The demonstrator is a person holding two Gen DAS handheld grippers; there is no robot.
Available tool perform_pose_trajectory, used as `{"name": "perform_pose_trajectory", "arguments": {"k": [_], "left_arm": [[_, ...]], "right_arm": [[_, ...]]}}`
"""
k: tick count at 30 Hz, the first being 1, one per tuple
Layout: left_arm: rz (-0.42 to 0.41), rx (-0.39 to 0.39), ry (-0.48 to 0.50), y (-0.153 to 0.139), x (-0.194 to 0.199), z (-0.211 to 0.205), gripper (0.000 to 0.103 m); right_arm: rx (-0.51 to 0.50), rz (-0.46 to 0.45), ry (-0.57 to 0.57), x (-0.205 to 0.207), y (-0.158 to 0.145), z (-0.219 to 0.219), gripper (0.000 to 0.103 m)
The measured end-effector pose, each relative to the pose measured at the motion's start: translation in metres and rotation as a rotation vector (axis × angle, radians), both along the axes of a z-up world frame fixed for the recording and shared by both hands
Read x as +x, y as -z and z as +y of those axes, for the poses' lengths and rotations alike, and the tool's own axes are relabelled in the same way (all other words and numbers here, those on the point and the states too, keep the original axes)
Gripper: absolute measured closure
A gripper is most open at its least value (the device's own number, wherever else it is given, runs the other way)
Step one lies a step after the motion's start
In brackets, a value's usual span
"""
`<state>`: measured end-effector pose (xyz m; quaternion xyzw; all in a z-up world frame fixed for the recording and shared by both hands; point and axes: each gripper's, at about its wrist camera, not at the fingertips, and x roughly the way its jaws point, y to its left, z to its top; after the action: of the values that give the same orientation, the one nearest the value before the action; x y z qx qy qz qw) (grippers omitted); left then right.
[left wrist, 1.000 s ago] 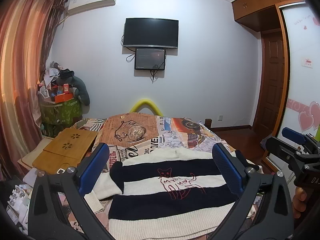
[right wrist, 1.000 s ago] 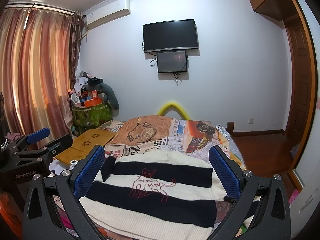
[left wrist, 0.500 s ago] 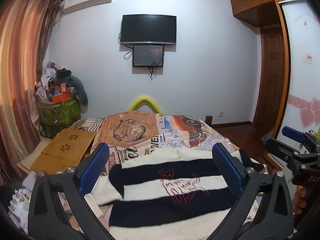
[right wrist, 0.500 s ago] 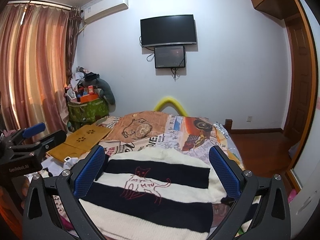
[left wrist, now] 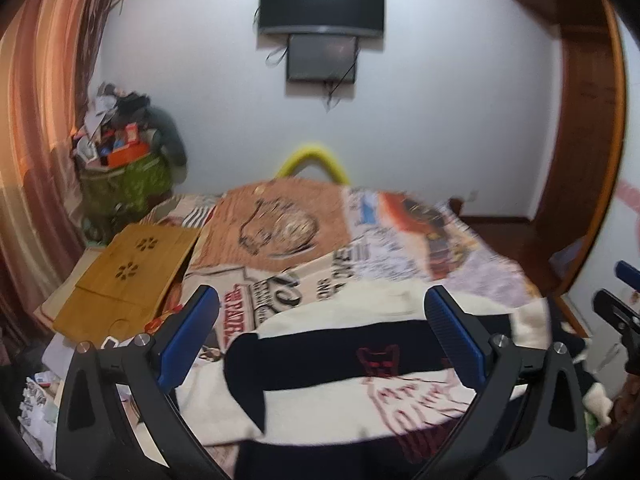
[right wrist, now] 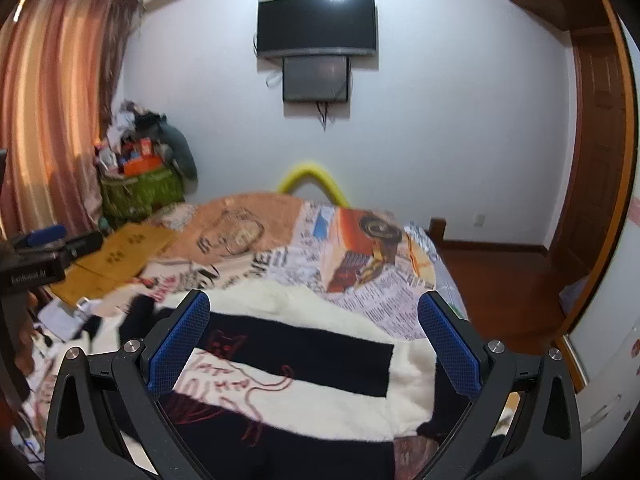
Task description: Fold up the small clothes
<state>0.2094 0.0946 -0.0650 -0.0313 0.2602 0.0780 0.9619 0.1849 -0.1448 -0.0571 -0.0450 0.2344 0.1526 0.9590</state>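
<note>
Below both wide-spread grippers: striped sweater [left wrist: 360, 396] on bed.

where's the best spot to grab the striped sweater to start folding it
Probably the sleeves. The sweater lies flat on the bed, front up, with its sides spread outward. Bring the open left gripper down onto the dark sleeve at its left edge and the open right gripper onto the cream right edge, pinching each from the outer side so they can fold inward.

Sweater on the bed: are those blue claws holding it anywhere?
No. Both the left gripper and the right gripper are open, empty, above the striped sweater, which lies on the bed.
</note>
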Motion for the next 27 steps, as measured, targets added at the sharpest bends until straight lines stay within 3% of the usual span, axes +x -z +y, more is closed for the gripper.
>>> {"name": "perform_pose_trajectory", "arguments": {"k": [9, 12, 18, 22, 27], "left_arm": [[0.249, -0.010, -0.008, 0.071, 0.102, 0.042, 0.000], [0.340, 0.002, 0.006, 0.094, 0.128, 0.054, 0.010], [0.481, 0.000, 0.046, 0.141, 0.174, 0.073, 0.018], [0.571, -0.055, 0.121, 0.166, 0.202, 0.072, 0.021], [0.627, -0.010, 0.185, 0.188, 0.235, 0.056, 0.021]], "right_arm": [[-0.120, 0.167, -0.066, 0.079, 0.057, 0.005, 0.000], [-0.128, 0.268, -0.096, 0.108, 0.074, 0.004, 0.000], [-0.112, 0.427, -0.115, 0.159, 0.096, 0.002, 0.002], [-0.113, 0.463, -0.168, 0.188, 0.104, 0.008, 0.007], [-0.159, 0.539, -0.223, 0.221, 0.131, 0.024, 0.018]]}}
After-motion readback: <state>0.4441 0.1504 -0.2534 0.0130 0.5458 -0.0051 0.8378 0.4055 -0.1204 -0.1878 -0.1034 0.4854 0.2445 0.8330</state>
